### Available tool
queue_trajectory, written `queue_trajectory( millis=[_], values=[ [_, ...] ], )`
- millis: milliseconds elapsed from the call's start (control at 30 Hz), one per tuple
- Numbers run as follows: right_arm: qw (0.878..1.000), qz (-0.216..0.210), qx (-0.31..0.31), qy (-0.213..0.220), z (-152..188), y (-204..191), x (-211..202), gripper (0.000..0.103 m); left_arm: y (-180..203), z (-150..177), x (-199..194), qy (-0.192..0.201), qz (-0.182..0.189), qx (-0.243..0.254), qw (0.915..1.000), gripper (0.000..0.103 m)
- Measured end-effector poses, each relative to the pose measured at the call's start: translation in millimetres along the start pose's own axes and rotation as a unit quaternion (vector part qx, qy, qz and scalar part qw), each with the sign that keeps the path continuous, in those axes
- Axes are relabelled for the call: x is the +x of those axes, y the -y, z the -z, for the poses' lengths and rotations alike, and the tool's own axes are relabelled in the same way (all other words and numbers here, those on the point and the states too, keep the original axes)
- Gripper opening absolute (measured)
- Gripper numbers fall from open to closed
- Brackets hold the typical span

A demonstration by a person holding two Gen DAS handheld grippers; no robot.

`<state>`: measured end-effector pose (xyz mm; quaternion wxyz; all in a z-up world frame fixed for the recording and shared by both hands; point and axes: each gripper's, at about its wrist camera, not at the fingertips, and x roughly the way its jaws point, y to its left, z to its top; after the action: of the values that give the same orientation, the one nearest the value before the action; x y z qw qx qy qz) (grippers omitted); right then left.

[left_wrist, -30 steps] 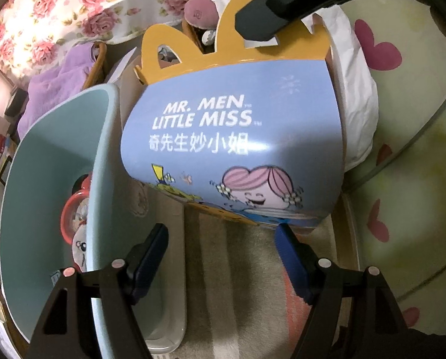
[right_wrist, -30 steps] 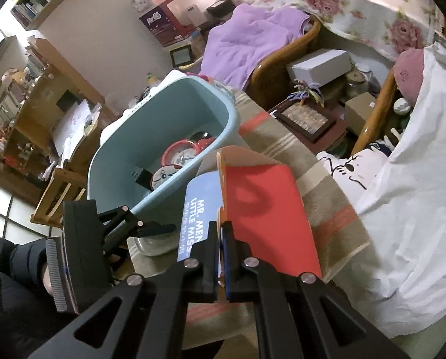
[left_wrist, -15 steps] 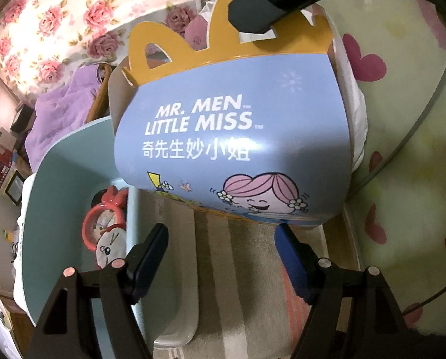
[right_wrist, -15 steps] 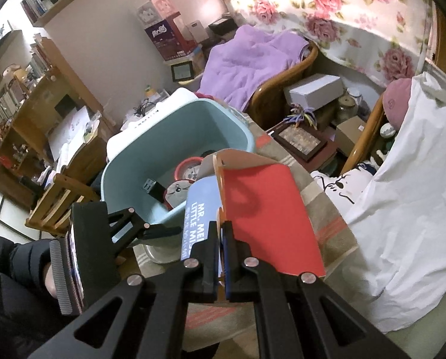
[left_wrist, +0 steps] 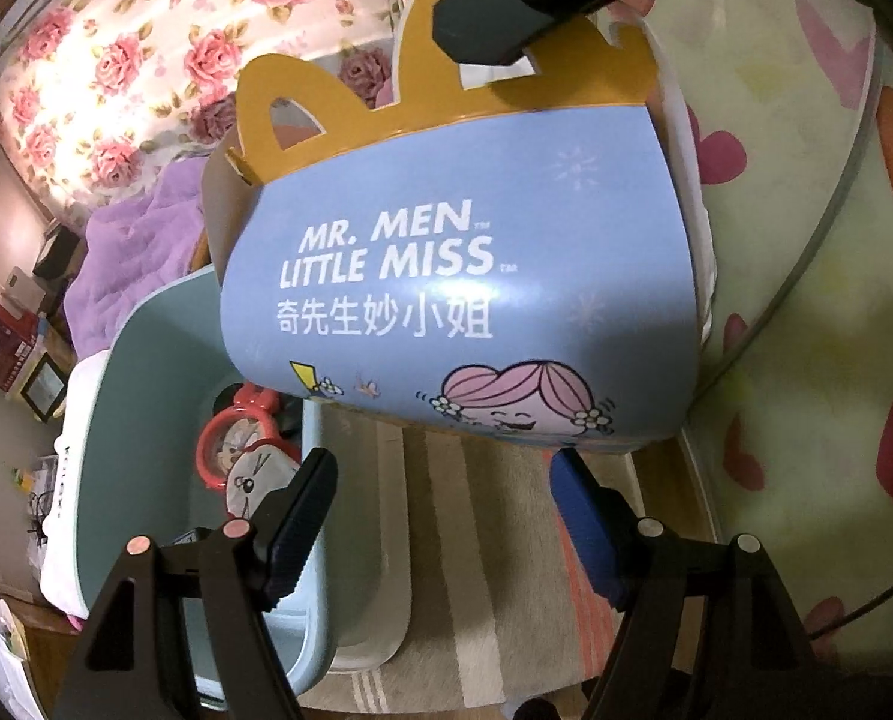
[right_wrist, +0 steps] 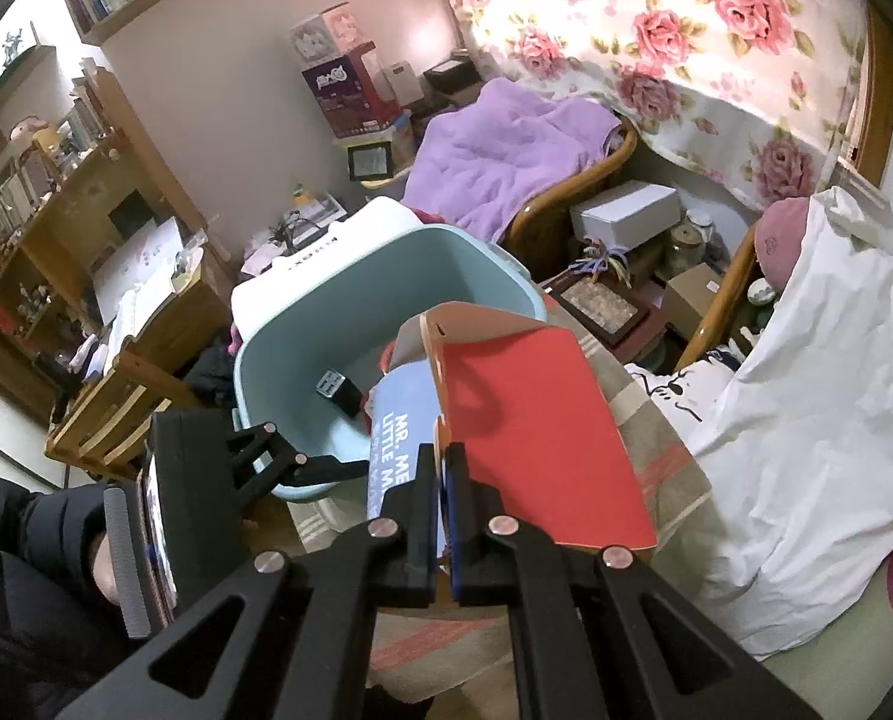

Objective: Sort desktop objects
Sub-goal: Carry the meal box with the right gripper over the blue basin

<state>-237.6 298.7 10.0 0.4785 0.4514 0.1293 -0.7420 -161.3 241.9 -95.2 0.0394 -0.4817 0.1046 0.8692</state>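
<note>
Inside the tub (left_wrist: 146,420) on the left, a red clock (left_wrist: 230,450) and a small black item (right_wrist: 335,387) already lie sorted. Beside it the left claw (left_wrist: 440,516) hangs released, grasping nothing. To the right, the right claw (right_wrist: 443,516) is clenched on the box (left_wrist: 464,300) by its yellow handle, held clear above the tabletop (left_wrist: 476,570), just beside the tub; dropping it in remains.

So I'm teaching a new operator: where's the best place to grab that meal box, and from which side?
By the yellow handle on top, coming from above: it is a thin flat flap that shut jaws can pinch. The right gripper already grips the meal box there; its blue walls look too wide.
</note>
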Motion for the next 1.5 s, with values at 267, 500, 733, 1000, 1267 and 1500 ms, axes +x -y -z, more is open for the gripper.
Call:
queue_trajectory(
  millis=[267, 500, 733, 1000, 1267, 1500],
  values=[
    [1.0, 0.007, -0.01, 0.007, -1, -34, -10, 0.0, -7, 12, -21, 0.013, -0.005, 0.001, 0.9999, 0.077],
    [1.0, 0.013, -0.021, 0.018, -9, -64, -18, 0.0, -19, 23, -42, 0.028, -0.013, -0.003, 0.9995, 0.077],
    [0.999, 0.012, -0.035, 0.028, -22, -97, -21, 0.0, -37, 32, -60, 0.04, -0.023, -0.011, 0.9989, 0.077],
    [0.998, 0.02, -0.05, 0.038, -41, -129, -20, 0.0, -71, 47, -78, 0.059, -0.035, -0.026, 0.9973, 0.077],
    [0.998, 0.014, -0.058, 0.037, -63, -151, -4, 0.0, -96, 54, -96, 0.06, -0.048, -0.043, 0.9961, 0.077],
    [0.996, 0.001, -0.077, 0.036, -84, -171, 13, 0.0, -118, 60, -100, 0.059, -0.062, -0.061, 0.9945, 0.077]
  ],
)
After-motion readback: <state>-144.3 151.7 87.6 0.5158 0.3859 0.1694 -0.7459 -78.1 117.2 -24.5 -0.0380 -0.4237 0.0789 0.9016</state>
